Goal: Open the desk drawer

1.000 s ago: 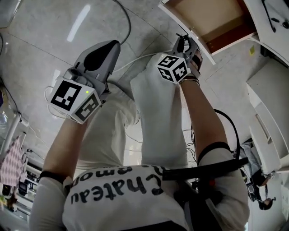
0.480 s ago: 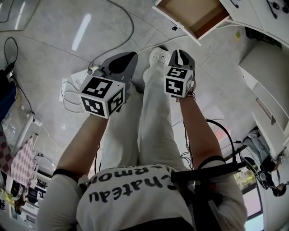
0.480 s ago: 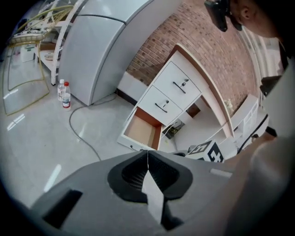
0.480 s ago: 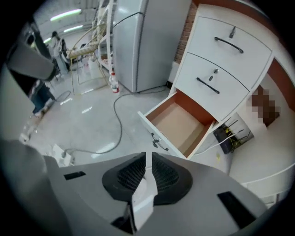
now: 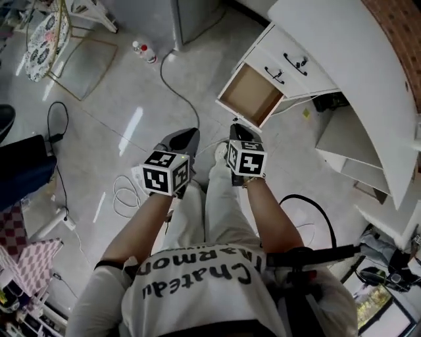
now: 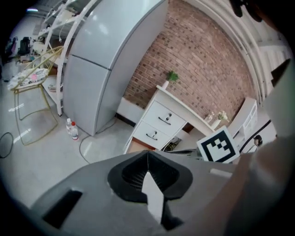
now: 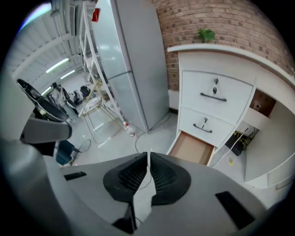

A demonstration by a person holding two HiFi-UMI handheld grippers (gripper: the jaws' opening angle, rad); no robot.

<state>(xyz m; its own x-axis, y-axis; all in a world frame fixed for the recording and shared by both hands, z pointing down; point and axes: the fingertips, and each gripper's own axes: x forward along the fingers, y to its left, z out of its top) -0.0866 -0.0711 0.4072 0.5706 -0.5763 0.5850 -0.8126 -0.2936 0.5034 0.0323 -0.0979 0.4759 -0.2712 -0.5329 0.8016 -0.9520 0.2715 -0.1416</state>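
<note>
The white desk (image 5: 342, 59) stands at the upper right, and its lowest drawer (image 5: 250, 93) is pulled out, showing a bare brown bottom. The two drawers above it (image 5: 296, 64) are closed, each with a dark handle. My left gripper (image 5: 181, 139) and right gripper (image 5: 238, 130) hang side by side over the person's legs, well back from the drawer. Both are shut with nothing between the pads. The right gripper view has the open drawer (image 7: 193, 147) beyond the shut right gripper (image 7: 148, 154). In the left gripper view the left gripper (image 6: 147, 152) partly hides the open drawer (image 6: 137, 145).
A grey fridge (image 5: 197, 16) stands left of the desk, with a plastic bottle (image 5: 143, 51) on the floor beside it. A wire-frame stand (image 5: 72, 39) is at the upper left. Cables (image 5: 125, 194) and a power strip (image 5: 56, 222) lie on the tiled floor.
The head view has risen and pulled back, so the drawer is much farther off. Both grippers have drawn away from the drawer front and come closer together.
</note>
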